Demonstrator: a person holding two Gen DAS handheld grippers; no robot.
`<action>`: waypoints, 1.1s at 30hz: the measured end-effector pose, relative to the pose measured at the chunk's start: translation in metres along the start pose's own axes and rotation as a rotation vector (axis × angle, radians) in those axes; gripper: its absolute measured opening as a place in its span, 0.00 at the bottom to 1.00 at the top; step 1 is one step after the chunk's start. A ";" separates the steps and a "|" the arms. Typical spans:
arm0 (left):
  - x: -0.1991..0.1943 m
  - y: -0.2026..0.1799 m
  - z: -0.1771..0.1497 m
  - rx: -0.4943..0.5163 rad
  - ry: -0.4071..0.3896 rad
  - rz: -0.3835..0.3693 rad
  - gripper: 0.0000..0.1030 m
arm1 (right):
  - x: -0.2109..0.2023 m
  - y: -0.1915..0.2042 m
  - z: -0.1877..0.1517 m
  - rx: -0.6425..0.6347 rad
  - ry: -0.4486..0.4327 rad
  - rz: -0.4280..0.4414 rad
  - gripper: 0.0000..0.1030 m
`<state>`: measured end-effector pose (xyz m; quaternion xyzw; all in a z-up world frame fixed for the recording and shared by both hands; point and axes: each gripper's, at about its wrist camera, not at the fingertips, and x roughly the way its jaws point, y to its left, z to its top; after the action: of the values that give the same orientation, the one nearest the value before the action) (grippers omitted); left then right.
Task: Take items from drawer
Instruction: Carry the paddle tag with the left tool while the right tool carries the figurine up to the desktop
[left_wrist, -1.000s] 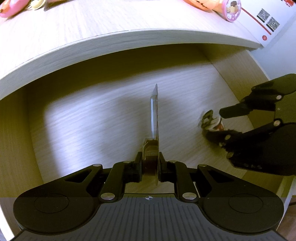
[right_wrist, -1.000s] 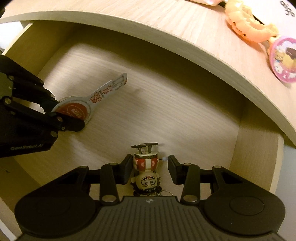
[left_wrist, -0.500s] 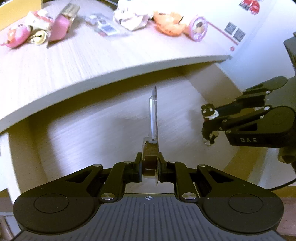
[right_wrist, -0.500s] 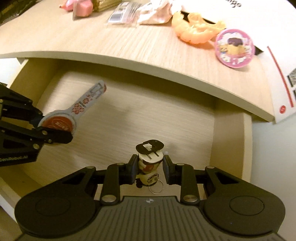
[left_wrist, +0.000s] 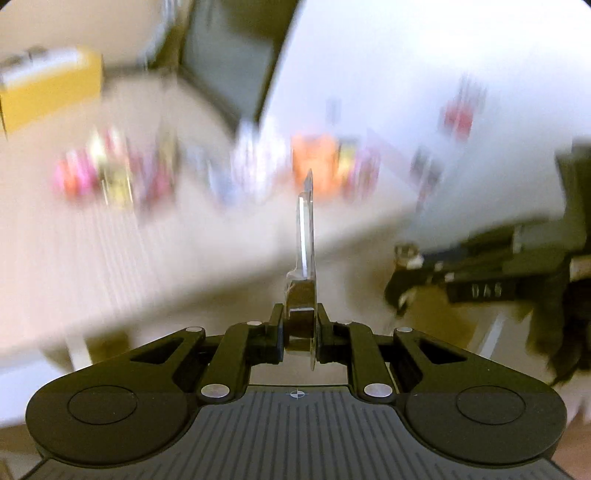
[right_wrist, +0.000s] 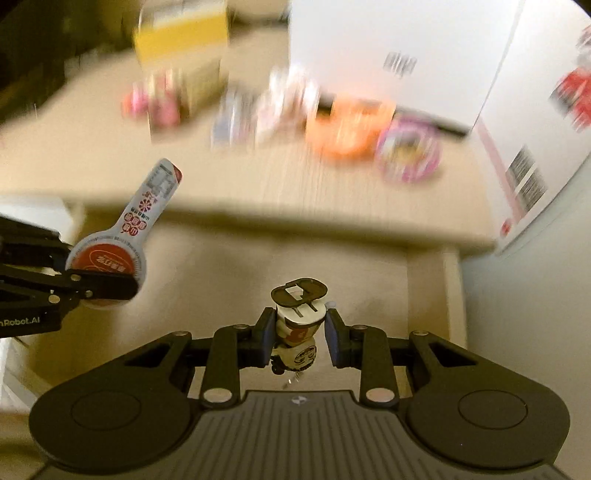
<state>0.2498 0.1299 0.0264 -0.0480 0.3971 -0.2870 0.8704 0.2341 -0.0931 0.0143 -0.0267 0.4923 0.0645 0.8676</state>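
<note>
Left wrist view: the left gripper (left_wrist: 300, 334) has its fingers (left_wrist: 275, 341) nearly closed on a flat blister pack (left_wrist: 306, 236), gripping the pack's round end. The pack is seen edge-on here, its long axis running straight ahead from the fingers, and its narrow tip points away from the gripper toward the blurred clutter on the worktop (left_wrist: 110, 240). At the right of this view the right gripper (left_wrist: 404, 278) appears side-on and carries something small that is too blurred to name from here. Judging by this, the step in hand is carrying both items out of the drawer. The next move calls for bringing each over a bare patch of worktop, setting it down and letting go.

Right wrist view: the right gripper (right_wrist: 300, 338) has its fingers (right_wrist: 265, 341) partly open but pressed on a small toy figurine (right_wrist: 298, 328), held by its body in the air above the drawer (right_wrist: 332, 266). The figurine's long axis lies along the gripper's line, its flat dark base faces forward and its painted face is turned back toward the camera. A small ring hangs beneath it. At the left, the pack shows its printed face, a round red end in the left gripper's fingers and a long tab slanting up and to the right over the worktop edge. The visible part of the drawer floor appears bare.
</note>
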 end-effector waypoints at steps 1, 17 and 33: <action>-0.012 0.001 0.015 0.005 -0.058 0.003 0.17 | -0.013 -0.003 0.011 0.018 -0.046 0.015 0.27; 0.056 0.054 0.093 -0.099 0.001 0.138 0.17 | 0.004 0.008 0.123 -0.071 -0.269 0.007 0.27; 0.084 0.078 0.081 -0.128 0.057 0.184 0.25 | 0.090 0.030 0.133 -0.157 -0.133 0.014 0.28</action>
<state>0.3876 0.1376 0.0014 -0.0586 0.4417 -0.1814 0.8767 0.3886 -0.0411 0.0059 -0.0866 0.4271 0.1107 0.8932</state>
